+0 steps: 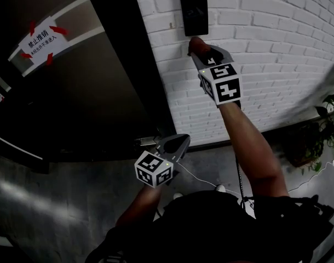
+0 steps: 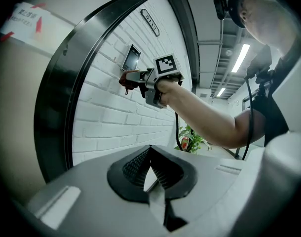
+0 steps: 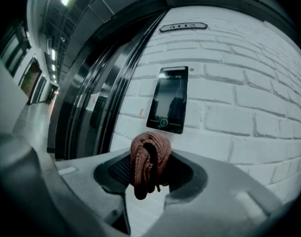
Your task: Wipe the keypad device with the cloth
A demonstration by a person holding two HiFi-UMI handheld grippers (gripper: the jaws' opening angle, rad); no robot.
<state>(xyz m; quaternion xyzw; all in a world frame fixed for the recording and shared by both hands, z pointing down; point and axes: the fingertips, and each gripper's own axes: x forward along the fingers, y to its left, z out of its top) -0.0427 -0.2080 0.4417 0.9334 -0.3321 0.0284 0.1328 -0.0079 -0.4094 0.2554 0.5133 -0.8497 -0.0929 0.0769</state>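
Below upright keypad device (image 1: 193, 11), right tongs (image 1: 197, 48) gripping cloth (image 3: 149, 157), left tongs (image 2: 151, 154) closed, empty.

The left gripper (image 2: 151, 157) and right gripper (image 3: 149, 163) were grey with black ribbed pads (image 2: 135, 164), each bearing a black-and-white marker cube (image 1: 154, 170); the person wore a black short-sleeved top (image 2: 271, 117), a black cable (image 1: 238, 179) trailing

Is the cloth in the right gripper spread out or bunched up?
Bunched up. The reddish-brown cloth sits as a wadded lump pinched in the right gripper, one end drooping; no flat face shows.
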